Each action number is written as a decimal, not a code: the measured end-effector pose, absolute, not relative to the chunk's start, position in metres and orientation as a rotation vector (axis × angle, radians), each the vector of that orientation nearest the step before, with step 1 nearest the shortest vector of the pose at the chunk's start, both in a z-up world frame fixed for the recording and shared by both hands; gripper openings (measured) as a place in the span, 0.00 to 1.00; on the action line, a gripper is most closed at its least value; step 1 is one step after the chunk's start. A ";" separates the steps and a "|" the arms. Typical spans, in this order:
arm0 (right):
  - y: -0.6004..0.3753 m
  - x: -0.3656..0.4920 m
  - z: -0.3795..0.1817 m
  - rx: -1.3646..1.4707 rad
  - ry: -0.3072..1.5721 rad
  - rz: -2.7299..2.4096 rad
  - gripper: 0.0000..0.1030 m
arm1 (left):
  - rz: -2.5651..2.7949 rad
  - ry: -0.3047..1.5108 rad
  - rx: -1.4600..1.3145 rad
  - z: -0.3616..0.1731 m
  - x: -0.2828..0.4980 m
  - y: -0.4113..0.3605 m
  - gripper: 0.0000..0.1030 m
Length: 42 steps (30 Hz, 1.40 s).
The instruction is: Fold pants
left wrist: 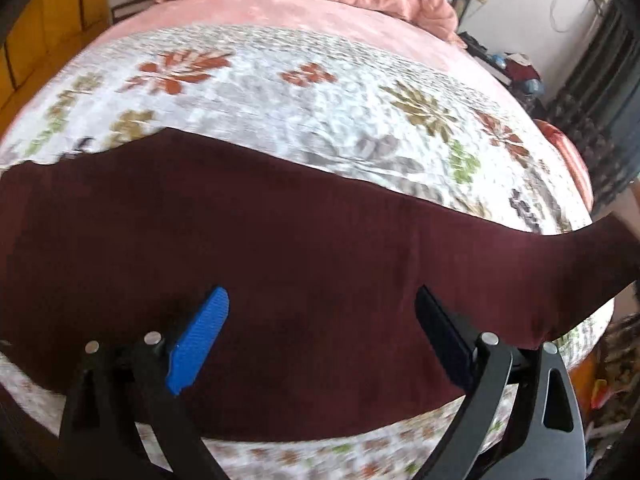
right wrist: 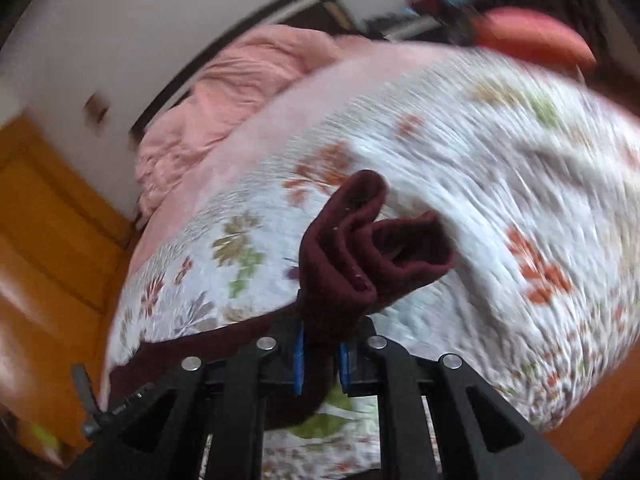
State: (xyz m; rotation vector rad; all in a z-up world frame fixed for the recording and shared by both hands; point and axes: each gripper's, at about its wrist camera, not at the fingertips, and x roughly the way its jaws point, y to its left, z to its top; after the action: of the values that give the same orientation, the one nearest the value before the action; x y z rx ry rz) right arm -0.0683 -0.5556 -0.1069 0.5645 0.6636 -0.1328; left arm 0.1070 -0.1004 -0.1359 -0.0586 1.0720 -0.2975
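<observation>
Jaws of left gripper [left wrist: 322, 340] spread above flat pants [left wrist: 280, 264]; right gripper [right wrist: 320, 356] clenched on bunched end.

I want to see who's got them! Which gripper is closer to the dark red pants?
Right. The right gripper is shut on a bunched end of the maroon pants. The left gripper hangs open just above them.

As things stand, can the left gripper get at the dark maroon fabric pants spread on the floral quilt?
Probably yes: the left gripper hangs open directly over the dark maroon pants, nothing between them.
</observation>
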 end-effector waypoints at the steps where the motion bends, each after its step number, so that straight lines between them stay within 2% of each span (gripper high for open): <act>1: -0.540 -0.064 -0.098 0.514 0.658 -0.120 0.12 | -0.287 1.071 -0.055 -0.134 0.106 -0.093 0.91; 5: -0.463 -0.040 -0.073 0.355 0.651 -0.004 0.13 | -0.217 1.072 -0.121 -0.129 0.107 -0.052 0.91; 10: -0.382 -0.010 -0.079 0.212 0.698 0.101 0.14 | -0.145 1.063 -0.208 -0.123 0.104 -0.004 0.91; 20: -0.262 0.036 -0.148 0.080 0.894 0.273 0.15 | -0.053 1.064 -0.304 -0.125 0.099 0.053 0.91; 27: -0.242 0.036 -0.191 0.078 0.991 0.307 0.17 | -0.060 1.078 -0.328 -0.129 0.100 0.058 0.91; 28: -0.243 0.035 -0.197 0.075 1.010 0.317 0.21 | -0.064 1.081 -0.329 -0.130 0.100 0.056 0.91; 30: -0.245 0.033 -0.206 0.089 1.035 0.349 0.34 | -0.075 1.087 -0.329 -0.131 0.101 0.052 0.91; 31: -0.245 0.031 -0.206 0.111 1.039 0.377 0.48 | -0.079 1.089 -0.327 -0.131 0.102 0.051 0.91; 32: -0.245 0.027 -0.204 0.138 1.039 0.411 0.53 | -0.085 1.092 -0.324 -0.132 0.103 0.050 0.91; 34: -0.242 0.015 -0.193 0.120 1.007 0.431 0.71 | -0.090 1.095 -0.322 -0.133 0.102 0.049 0.91; 35: -0.240 0.010 -0.189 0.096 0.987 0.425 0.76 | -0.091 1.098 -0.323 -0.133 0.102 0.049 0.91; 42: -0.233 0.017 -0.171 0.092 0.966 0.382 0.76 | -0.095 1.107 -0.342 -0.135 0.102 0.048 0.91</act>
State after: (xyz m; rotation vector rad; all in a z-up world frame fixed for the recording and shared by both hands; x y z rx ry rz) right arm 0.0165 -0.2325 -0.1713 0.0922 0.9658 0.3822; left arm 0.1017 0.0484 -0.1348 -0.3416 1.1065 -0.0954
